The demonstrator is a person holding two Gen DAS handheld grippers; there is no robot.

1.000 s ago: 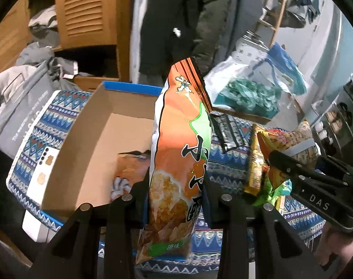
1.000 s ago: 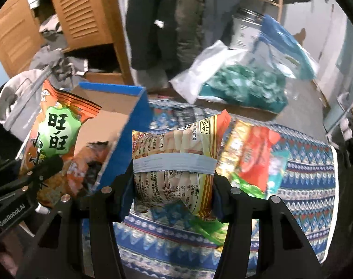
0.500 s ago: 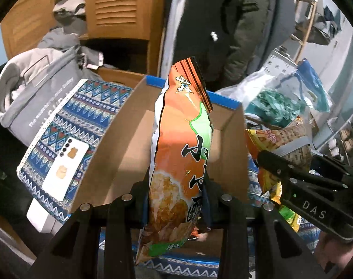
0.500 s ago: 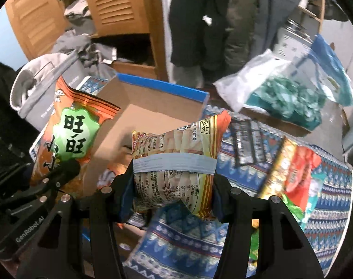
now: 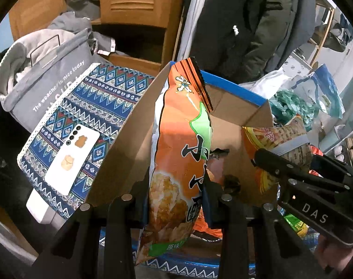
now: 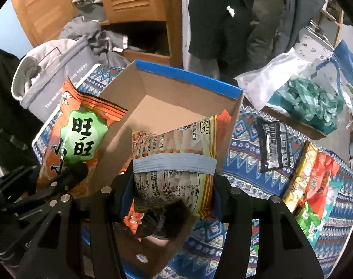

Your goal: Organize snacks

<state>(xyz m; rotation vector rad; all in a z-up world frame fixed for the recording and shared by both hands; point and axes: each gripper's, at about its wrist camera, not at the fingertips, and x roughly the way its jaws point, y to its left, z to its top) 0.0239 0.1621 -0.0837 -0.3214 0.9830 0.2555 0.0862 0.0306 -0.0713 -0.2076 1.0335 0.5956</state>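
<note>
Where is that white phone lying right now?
In the left wrist view the white phone lies face down on the patterned cloth, left of the cardboard box and below the grey bag.

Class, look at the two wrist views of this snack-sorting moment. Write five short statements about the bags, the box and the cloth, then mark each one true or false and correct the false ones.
1. The left hand-held gripper is clamped on an orange snack bag. True.
2. The right hand-held gripper is empty. False: it grips a yellow snack bag with a pale blue band.
3. The cardboard box has a blue outer rim. True.
4. The white phone lies inside the box. False: it lies on the patterned cloth beside the box.
5. No snacks are left on the cloth. False: a black packet and a colourful bag lie there.
</note>
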